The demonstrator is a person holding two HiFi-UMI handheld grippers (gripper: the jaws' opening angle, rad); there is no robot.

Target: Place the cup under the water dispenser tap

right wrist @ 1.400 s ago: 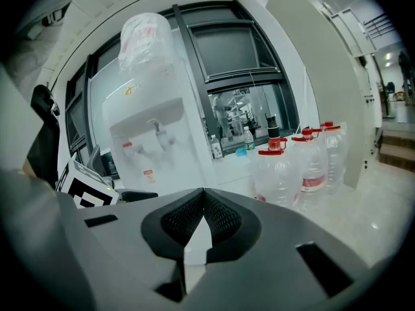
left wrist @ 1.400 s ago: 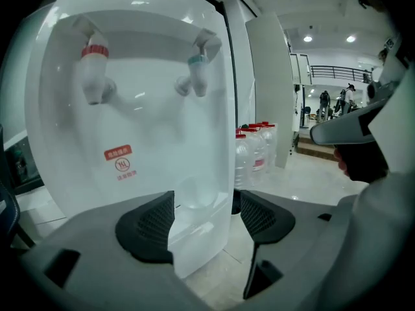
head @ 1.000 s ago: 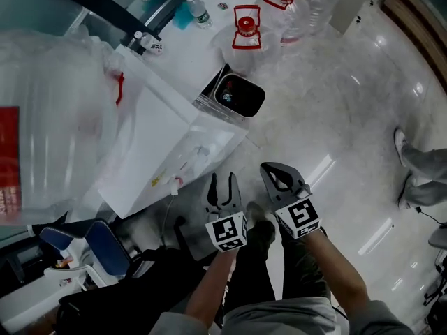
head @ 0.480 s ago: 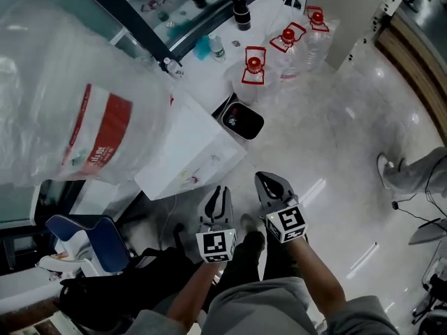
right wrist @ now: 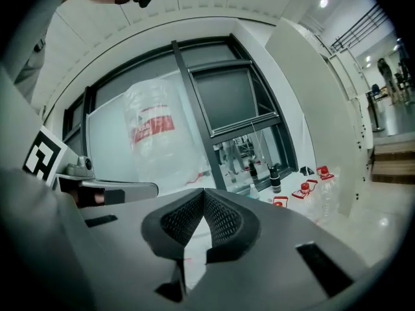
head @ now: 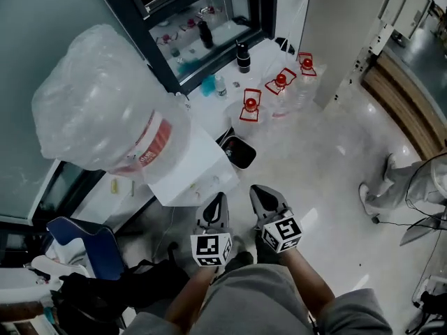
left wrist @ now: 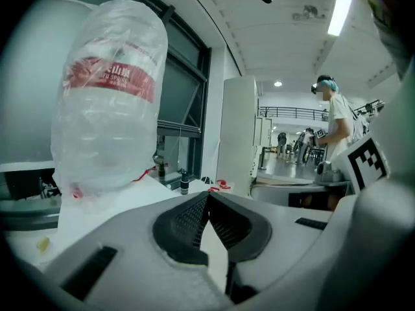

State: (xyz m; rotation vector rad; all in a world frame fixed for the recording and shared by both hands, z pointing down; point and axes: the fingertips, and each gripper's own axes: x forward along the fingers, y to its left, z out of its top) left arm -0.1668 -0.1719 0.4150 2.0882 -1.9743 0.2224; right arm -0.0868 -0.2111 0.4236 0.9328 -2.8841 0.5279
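The water dispenser (head: pixel 187 179) is a white cabinet left of centre, topped by a large bottle (head: pixel 105 110) wrapped in clear plastic with a red label. I see no cup in any view, and the tap is hidden from above. My left gripper (head: pixel 217 199) is held in front of the dispenser; its jaws have just been closing and now meet with nothing between them. My right gripper (head: pixel 258 190) is beside it, shut and empty. The left gripper view shows the left gripper (left wrist: pixel 207 195) with the bottle (left wrist: pixel 110 102) ahead. In the right gripper view, the right gripper (right wrist: pixel 203 191) faces the bottle (right wrist: pixel 155 135).
A black waste bin (head: pixel 239 152) stands at the dispenser's right side. Beyond it are water jugs with red caps (head: pixel 251 105) and a dark flask (head: pixel 242 56) by the window. A blue chair (head: pixel 84 246) is at lower left. A person's legs (head: pixel 408 183) are at the right.
Both grippers have risen and the view has pulled up, so the whole bottle now shows. The left jaws, slightly apart a second ago, have closed.
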